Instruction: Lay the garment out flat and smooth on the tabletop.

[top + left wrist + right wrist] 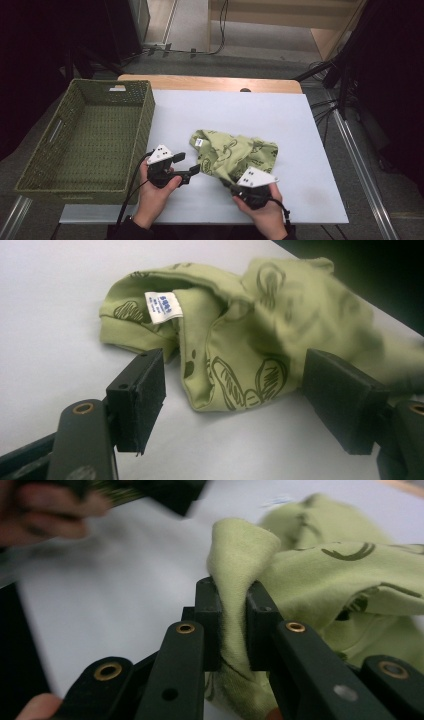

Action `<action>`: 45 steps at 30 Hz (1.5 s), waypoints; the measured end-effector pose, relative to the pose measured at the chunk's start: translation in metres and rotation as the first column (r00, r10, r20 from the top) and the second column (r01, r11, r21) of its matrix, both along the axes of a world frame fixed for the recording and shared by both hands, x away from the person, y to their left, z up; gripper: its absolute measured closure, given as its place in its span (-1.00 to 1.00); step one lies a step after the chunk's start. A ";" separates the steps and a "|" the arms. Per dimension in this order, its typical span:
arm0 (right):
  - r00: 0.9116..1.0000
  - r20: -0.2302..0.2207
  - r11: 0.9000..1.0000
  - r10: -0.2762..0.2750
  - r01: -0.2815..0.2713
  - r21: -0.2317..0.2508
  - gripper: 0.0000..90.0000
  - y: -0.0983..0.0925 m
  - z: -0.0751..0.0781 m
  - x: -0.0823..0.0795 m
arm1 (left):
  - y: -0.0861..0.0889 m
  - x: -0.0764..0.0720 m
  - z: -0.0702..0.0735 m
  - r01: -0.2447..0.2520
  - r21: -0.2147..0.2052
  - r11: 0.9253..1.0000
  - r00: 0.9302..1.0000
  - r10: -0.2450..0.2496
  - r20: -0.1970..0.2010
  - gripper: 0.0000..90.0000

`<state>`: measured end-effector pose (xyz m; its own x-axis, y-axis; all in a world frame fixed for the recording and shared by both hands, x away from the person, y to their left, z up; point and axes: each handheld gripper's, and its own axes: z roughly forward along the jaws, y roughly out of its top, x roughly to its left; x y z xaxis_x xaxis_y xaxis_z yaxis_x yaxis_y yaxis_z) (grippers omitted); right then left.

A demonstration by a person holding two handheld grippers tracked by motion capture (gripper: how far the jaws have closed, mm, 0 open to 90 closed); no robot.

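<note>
Right tool (232,625) pinches cloth (320,580) edge

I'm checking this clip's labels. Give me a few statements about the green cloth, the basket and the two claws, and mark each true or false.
1. The right claw pinches a fold of the green cloth. True.
2. The left claw is clamped on the cloth. False: its jaws stand apart, cloth between them unpressed.
3. The cloth lies in the basket. False: it lies on the white table.
4. The cloth bears a white label. True.
</note>
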<state>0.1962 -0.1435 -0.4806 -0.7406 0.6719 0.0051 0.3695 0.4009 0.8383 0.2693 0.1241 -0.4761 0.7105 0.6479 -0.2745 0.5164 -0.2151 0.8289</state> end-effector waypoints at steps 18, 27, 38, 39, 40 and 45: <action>0.951 0.032 0.940 0.307 -0.308 0.144 -0.08 0.007 0.015 -0.011 | -0.020 0.004 -0.021 0.146 0.041 0.988 0.981 -0.139 -0.134 0.26; 0.969 -0.088 0.969 -0.231 0.237 0.068 -0.10 -0.051 0.012 0.070 | -0.023 0.000 -0.024 0.184 0.051 0.982 0.976 -0.177 -0.127 0.72; 0.956 -0.148 0.965 -0.251 0.236 -0.112 0.49 -0.035 -0.032 0.094 | -0.024 -0.006 -0.027 0.231 0.090 0.969 0.968 -0.220 -0.119 0.94; 0.957 -0.154 0.969 -0.245 0.235 -0.078 0.56 -0.039 -0.030 0.093 | -0.023 -0.007 -0.026 0.229 0.090 0.969 0.969 -0.218 -0.118 0.94; 0.956 -0.151 0.968 -0.251 0.247 -0.047 0.60 -0.043 -0.027 0.091 | -0.021 -0.007 -0.025 0.226 0.090 0.970 0.970 -0.215 -0.116 0.94; 0.947 -0.013 0.945 -0.321 0.322 0.065 0.64 -0.069 -0.001 0.079 | -0.010 -0.008 -0.016 0.192 0.088 0.977 0.979 -0.185 -0.083 0.94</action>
<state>0.2749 -0.2127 -0.4819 -0.4853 0.8724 0.0581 0.4711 0.2049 0.8579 0.2610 0.1140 -0.4924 0.8022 0.5299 -0.2750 0.5185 -0.3902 0.7608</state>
